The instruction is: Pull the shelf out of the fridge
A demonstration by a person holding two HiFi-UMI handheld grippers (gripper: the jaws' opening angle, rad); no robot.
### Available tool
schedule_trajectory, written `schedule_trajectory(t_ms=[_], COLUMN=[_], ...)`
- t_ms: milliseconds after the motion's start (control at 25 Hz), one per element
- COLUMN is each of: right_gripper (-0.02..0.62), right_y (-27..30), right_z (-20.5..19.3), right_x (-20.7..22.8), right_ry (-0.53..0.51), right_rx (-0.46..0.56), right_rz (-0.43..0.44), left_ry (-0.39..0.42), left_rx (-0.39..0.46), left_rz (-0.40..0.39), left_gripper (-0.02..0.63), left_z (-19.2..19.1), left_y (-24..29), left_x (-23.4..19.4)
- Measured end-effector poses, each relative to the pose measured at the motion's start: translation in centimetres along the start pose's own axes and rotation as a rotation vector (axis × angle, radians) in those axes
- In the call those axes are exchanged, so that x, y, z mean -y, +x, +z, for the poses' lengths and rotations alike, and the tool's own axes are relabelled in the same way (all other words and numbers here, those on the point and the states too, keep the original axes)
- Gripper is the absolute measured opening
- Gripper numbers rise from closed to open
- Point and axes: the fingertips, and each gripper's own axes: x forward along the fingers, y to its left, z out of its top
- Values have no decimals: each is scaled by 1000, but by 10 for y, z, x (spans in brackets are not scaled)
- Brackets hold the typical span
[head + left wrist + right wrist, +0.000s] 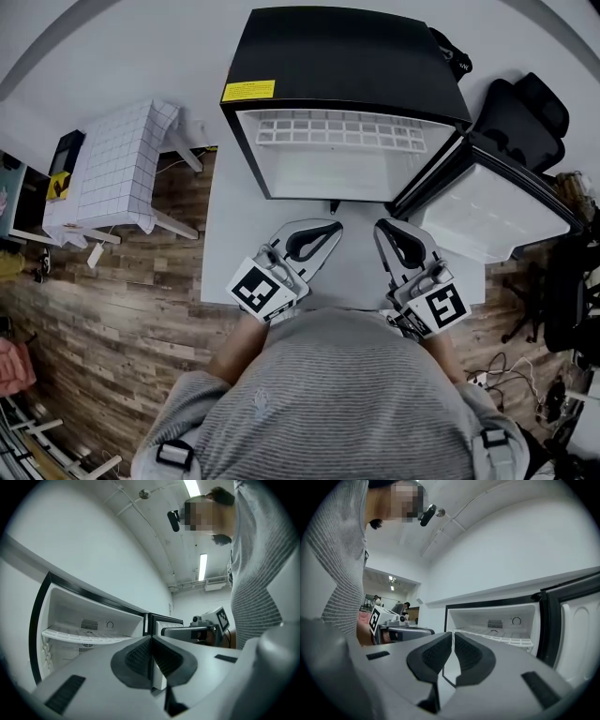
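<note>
The shelf (342, 130) is a white wire grid that sits level in the upper part of the fridge (347, 56), fully seated, with its front rail just inside the opening. The door (487, 211) stands swung open to the right, so nothing blocks the way in.

We judge the step in hand to be the approach, with no grip yet made. To do it well we would part both sets of jaws before going in. Then we would take the front rail at two points set evenly either side of its middle. We would draw it out straight and level, since a skewed pull is likely to jam the grid against the side walls. The right-hand tool needs to stay off the door's edge.

The left gripper (335, 227) has its pads pressed together on nothing. The right gripper (383, 226) is closed as well, with barely a sliver between its pads, and is empty. Both hover side by side over the white table (225, 244) in front of the fridge, pointing at it, below the shelf and well apart from it.
</note>
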Motion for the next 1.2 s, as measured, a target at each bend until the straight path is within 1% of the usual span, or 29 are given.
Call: schedule_trajectory(t_ms=[200, 240, 280, 320, 400, 480, 520, 760, 920, 1000, 1040, 1120, 1200], right_gripper=[14, 14, 14, 14, 14, 14, 14, 14, 14, 14, 14, 14, 14], right_y=[-1, -1, 0, 0, 1, 1, 1, 0, -1, -4, -5, -6, -8], right_z=[-2, -2, -1, 0, 2, 4, 5, 12, 10, 10, 11, 12, 13], right_x=[5, 5, 5, 6, 6, 7, 9, 19, 26, 28, 29, 32, 35], right_ry=[16, 15, 15, 14, 10, 6, 6, 6, 12, 17, 19, 18, 19], right_rx=[-3, -2, -2, -1, 3, 5, 6, 8, 2, 1, 2, 3, 4], right_rz=[-20, -22, -22, -22, -20, -17, -18, -20, -19, -22, -23, -26, -29], left_ry=[-148, -182, -226, -285, -437, -581, -638, -901, -1069, -1115, -1123, -1106, -1102], left_rx=[29, 37, 49, 66, 108, 149, 168, 257, 286, 305, 318, 336, 352], left_rz=[61, 69, 73, 77, 91, 107, 113, 127, 150, 167, 170, 177, 209], left_gripper=[14, 23, 51, 80, 108, 117, 117, 117, 117, 117, 117, 117, 117], left_z=[-4, -5, -6, -7, -9, -10, -11, -18, -32, -35, -34, -32, -34], left_y=[8, 10, 13, 15, 20, 26, 30, 50, 62, 67, 71, 77, 82], left_x=[-16, -19, -22, -26, -33, -40, -44, -65, -78, -84, -88, -99, -114])
